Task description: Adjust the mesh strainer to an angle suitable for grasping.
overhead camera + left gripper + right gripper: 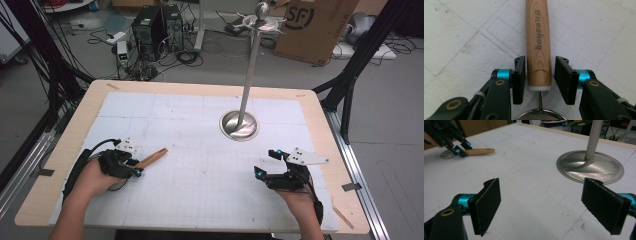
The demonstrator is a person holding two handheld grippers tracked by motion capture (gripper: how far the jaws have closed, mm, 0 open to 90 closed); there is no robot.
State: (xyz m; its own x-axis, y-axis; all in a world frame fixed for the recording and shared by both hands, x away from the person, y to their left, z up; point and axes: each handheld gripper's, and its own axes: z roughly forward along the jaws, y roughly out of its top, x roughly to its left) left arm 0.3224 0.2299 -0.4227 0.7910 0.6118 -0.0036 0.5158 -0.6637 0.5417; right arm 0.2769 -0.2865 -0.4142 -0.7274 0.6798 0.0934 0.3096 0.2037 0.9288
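Observation:
A small strainer lies on the white mat at the left, its wooden handle (152,158) (538,45) pointing toward the middle of the table. My left gripper (134,167) (539,65) straddles the handle's base, just ahead of the wire mesh bowl (540,116). A narrow gap shows on each side of the wood, so the pads do not press on it. My right gripper (266,163) (549,202) stands wide open over bare mat at the right, with nothing between its pads. Its view shows the left gripper (459,148) and the handle (480,151) far off.
A tall metal stand rises from a round steel base (239,125) (590,166) at the mat's middle back, with a winged top (261,22). The gridded white mat (200,180) covers the wooden table (320,125). Computers, cables and a cardboard box sit on the floor beyond.

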